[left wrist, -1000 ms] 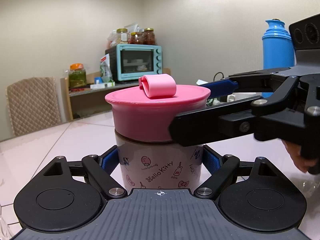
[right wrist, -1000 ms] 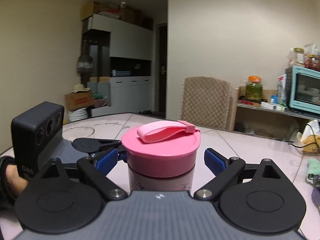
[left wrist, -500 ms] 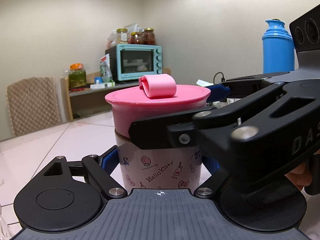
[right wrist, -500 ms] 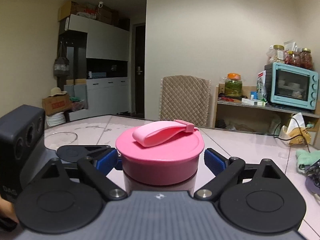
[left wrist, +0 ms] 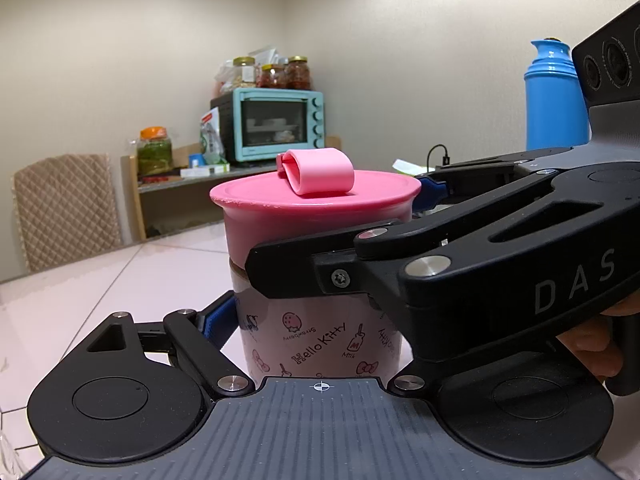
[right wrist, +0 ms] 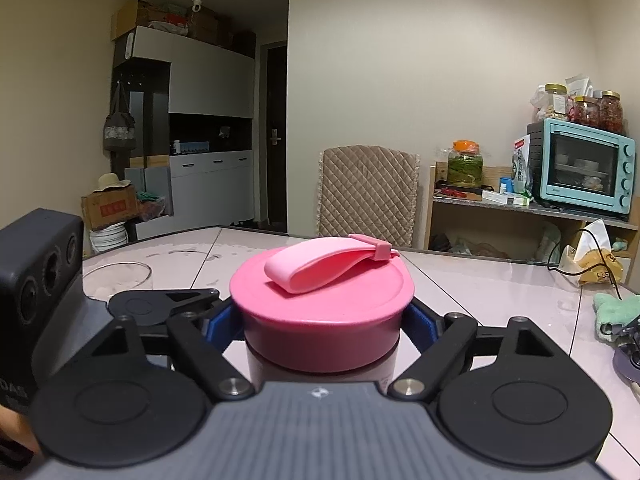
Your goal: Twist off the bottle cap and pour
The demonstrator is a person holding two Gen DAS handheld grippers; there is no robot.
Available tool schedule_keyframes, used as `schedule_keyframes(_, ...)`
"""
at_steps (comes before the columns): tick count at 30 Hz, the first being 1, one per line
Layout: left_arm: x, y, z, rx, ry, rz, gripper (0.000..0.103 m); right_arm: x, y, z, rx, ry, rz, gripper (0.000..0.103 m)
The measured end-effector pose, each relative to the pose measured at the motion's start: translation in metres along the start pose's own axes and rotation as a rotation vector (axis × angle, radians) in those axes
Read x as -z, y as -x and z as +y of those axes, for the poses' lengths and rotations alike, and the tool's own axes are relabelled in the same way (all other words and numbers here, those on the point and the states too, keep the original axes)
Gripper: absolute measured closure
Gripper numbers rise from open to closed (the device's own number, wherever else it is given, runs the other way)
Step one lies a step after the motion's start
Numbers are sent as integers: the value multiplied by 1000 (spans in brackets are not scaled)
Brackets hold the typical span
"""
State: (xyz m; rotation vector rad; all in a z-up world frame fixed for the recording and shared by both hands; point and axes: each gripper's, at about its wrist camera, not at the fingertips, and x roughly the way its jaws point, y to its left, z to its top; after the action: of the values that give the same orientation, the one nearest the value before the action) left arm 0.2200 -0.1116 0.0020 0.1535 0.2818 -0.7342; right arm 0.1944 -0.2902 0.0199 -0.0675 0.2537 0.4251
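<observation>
The left tongs clamp the white cartoon-printed bottle standing on the pale pink bench, while the right tongs clamp its round pink strap-topped cap from three o'clock.

Left gripper is clamped low on the bottle body, blue pads pressed against both sides. Right gripper is closed around the pink cap, crossing directly above the left one.
</observation>
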Motion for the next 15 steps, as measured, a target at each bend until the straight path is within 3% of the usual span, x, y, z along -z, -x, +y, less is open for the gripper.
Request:
schedule_keyframes(4, 0, 0, -1, 0, 0, 0, 14, 0, 1, -7, -59, 28, 1, 18)
schedule_keyframes(15, 0, 0, -1, -1, -1, 0, 14, -6, -6, -53, -375, 110, 16, 18)
